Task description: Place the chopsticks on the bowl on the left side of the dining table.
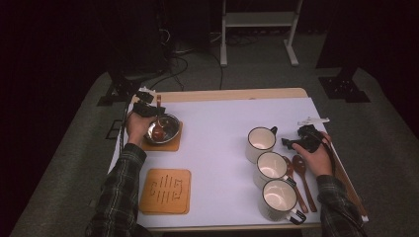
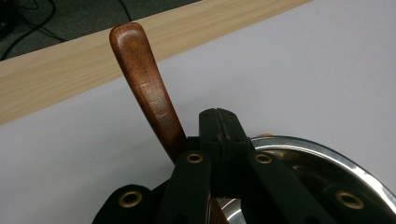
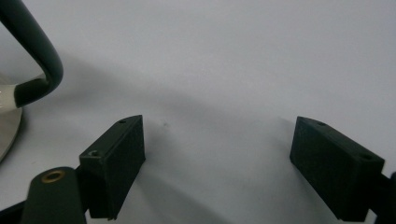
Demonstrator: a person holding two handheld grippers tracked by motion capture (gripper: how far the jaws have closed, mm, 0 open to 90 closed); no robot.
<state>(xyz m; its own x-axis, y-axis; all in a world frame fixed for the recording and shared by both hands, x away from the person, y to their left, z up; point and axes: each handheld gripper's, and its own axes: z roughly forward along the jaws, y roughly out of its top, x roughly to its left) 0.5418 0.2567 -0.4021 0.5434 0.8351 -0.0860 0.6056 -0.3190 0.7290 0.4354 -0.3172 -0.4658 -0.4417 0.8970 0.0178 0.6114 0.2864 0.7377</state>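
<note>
A brown wooden spoon (image 1: 158,116) stands slanted in a shiny metal bowl (image 1: 172,123) on a wooden coaster (image 1: 170,146) at the table's left. My left gripper (image 1: 150,109) sits over the bowl's far rim. In the left gripper view its jaws (image 2: 218,122) are pressed together, and the spoon handle (image 2: 144,88) runs up beside and under the left jaw. Whether the handle is pinched I cannot tell. The bowl's rim (image 2: 322,151) curves at the right. My right gripper (image 1: 290,142) stands open over bare white cover (image 3: 217,163), beside the handle (image 3: 42,65) of a white mug.
Three white mugs (image 1: 271,167) stand in a row at the right, with two more wooden spoons (image 1: 299,173) lying beside them. A second wooden coaster (image 1: 165,191) lies at the front left. A white cover (image 1: 217,148) spans the table.
</note>
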